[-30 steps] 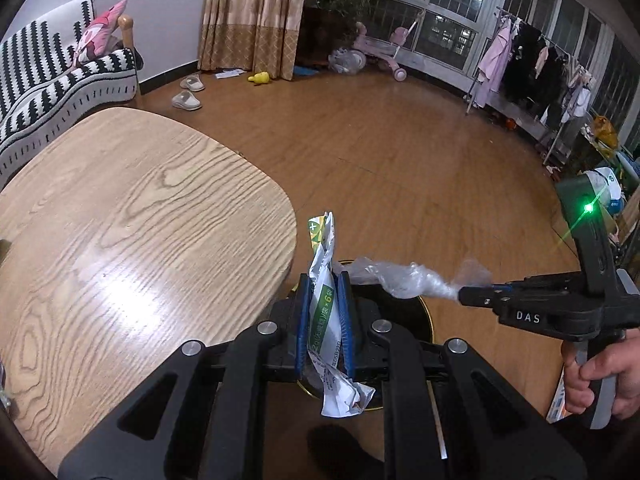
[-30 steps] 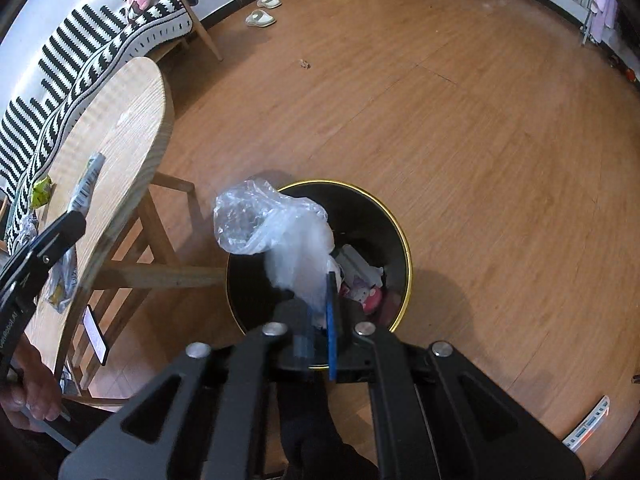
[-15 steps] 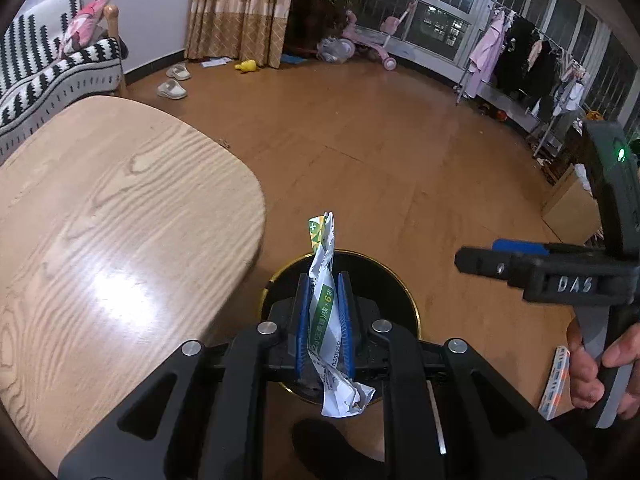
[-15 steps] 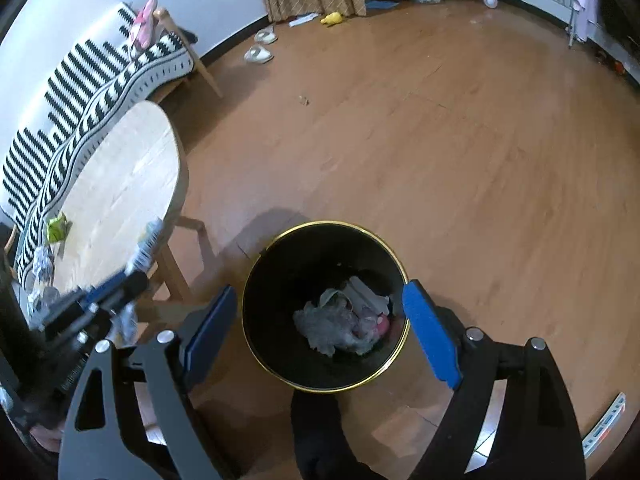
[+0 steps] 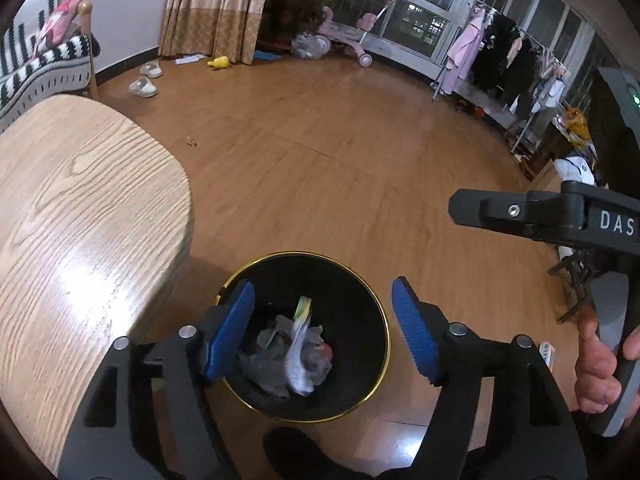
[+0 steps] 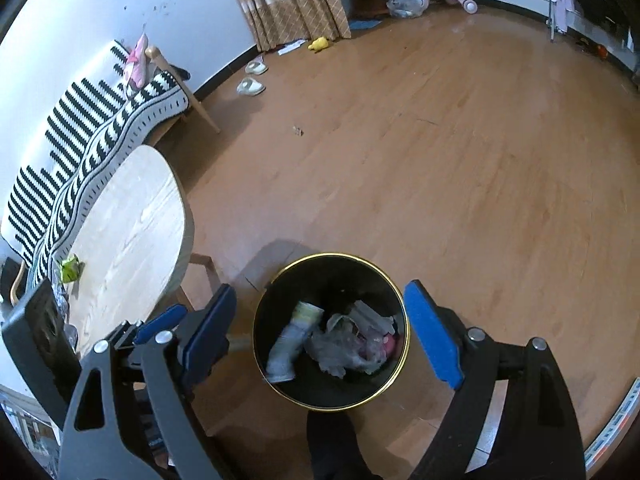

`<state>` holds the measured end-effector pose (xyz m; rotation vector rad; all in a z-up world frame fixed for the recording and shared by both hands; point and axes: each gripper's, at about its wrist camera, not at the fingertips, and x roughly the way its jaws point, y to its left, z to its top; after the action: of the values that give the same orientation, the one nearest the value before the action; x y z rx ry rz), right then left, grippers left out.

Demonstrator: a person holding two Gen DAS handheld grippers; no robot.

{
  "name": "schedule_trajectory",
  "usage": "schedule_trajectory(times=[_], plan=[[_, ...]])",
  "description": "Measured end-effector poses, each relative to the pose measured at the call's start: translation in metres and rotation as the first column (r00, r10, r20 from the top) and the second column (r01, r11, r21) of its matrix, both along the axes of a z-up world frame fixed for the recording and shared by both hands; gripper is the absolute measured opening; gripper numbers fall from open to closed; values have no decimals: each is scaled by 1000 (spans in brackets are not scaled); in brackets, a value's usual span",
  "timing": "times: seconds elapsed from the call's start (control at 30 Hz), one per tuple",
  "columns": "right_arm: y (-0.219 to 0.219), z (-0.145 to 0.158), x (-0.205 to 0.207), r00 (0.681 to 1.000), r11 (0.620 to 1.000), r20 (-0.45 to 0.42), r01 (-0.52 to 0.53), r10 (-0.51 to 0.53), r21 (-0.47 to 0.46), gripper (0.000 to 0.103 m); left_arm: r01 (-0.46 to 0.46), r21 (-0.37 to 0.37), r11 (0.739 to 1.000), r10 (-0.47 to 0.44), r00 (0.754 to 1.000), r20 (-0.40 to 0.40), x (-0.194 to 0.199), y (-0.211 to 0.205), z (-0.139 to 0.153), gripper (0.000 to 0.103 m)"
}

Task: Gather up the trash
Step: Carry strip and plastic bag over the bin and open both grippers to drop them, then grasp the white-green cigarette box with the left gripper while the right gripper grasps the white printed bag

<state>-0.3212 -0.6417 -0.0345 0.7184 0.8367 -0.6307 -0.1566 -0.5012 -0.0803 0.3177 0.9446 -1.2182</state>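
Both jaws gape wide over the gold-rimmed black round bin (image 5: pixel 362 396). Between the left gripper (image 5: pixel 322 330) jaws, a blurred white-green wrapper (image 5: pixel 298 354), perhaps mid-fall. The right gripper (image 6: pixel 320 334) body reads "DAS".

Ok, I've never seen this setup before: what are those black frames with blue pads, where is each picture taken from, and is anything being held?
They are two handheld grasping tools, one in each of a person's hands, each with a fisheye camera looking along its blue pads. One picture looks out from the left tool, the other from the right tool. Both hang open over a black trash bin with a gold rim, holding nothing. Inside lie a green-and-white wrapper and crumpled clear plastic. Beside the bin stands a wooden table with a small green packet on it.
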Motion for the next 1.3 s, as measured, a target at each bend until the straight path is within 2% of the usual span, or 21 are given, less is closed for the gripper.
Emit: schedule_trajectory(times=[0.13,0.2,0.27,0.37,0.57,0.73,0.87,0.97,1.0,1.07,1.1,1.13,1.23,1.3], plan=[[2,0,5,1000,1000,-9,-6,5,-14,83,-16,-7,1000,16,1000,-5,8,12,5,69],[6,0,14,1000,1000,-10,-20,20,-16,83,-34,-12,999,34,999,2,15,21,12,72],[12,2,26,999,999,-4,-42,42,-18,83,-68,-15,998,68,997,18,22,33,19,82],[29,9,48,996,995,7,-94,94,-35,83,-130,-24,991,131,991,37,37,59,31,85],[88,28,118,966,964,19,-255,257,-82,83,-285,-42,958,287,955,79,83,130,56,86],[155,39,182,914,911,24,-401,405,-98,83,-435,-32,900,435,892,119,126,211,69,86],[211,43,227,860,858,33,-505,509,-94,83,-559,-11,829,555,821,137,160,281,75,86],[254,45,261,813,813,43,-576,580,-82,83,-660,-18,751,656,742,137,185,347,81,87],[270,46,272,797,797,44,-598,603,-82,83,-681,-19,732,676,723,141,191,362,82,88],[302,46,294,757,758,48,-648,652,-75,83,-742,-10,671,730,658,181,208,412,83,88],[318,46,303,734,736,49,-674,677,-68,83,-752,2,659,736,645,207,216,433,84,88],[330,45,309,717,718,49,-693,696,-63,83,-751,17,660,727,644,238,223,450,85,88],[377,39,331,632,632,31,-772,775,-65,83,-682,76,728,616,698,366,241,502,87,91],[399,34,340,585,585,14,-808,811,-73,83,-652,112,750,557,714,425,249,526,84,92]])
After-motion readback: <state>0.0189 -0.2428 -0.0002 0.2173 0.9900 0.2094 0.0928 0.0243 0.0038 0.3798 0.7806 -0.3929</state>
